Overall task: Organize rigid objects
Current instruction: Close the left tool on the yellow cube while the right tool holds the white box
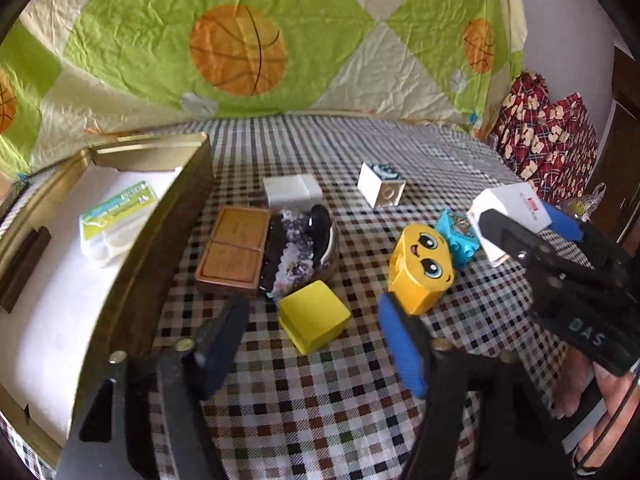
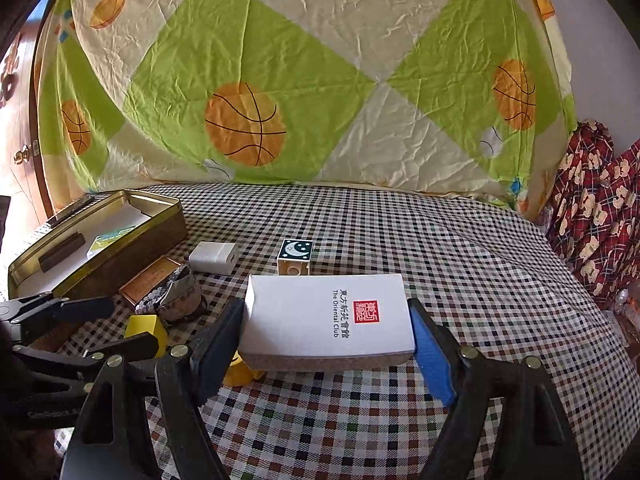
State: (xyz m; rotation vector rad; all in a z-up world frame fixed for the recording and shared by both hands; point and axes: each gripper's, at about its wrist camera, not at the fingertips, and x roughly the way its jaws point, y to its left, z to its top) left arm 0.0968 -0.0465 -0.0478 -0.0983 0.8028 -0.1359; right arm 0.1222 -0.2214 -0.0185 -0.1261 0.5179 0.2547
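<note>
My right gripper (image 2: pixel 326 322) is shut on a white Oriental Club box (image 2: pixel 328 320) and holds it above the checked cloth; the box also shows in the left wrist view (image 1: pixel 512 216). My left gripper (image 1: pixel 312 320) is open and empty, just above a yellow cube (image 1: pixel 314 316). A yellow face block (image 1: pixel 420 268) and a blue block (image 1: pixel 458 236) lie to its right. A moon block (image 2: pixel 295 258), a white adapter (image 2: pixel 212 257), a brown case (image 1: pixel 236 250) and a purple-patterned pouch (image 1: pixel 298 252) lie on the cloth. A gold tin (image 1: pixel 168 216) stands at the left.
The tin holds a green-and-white packet (image 1: pixel 114 220) and a dark bar (image 1: pixel 24 268) on white lining. A basketball-print quilt (image 2: pixel 280 80) hangs behind the table. Red patterned fabric (image 2: pixel 596 208) sits at the right edge.
</note>
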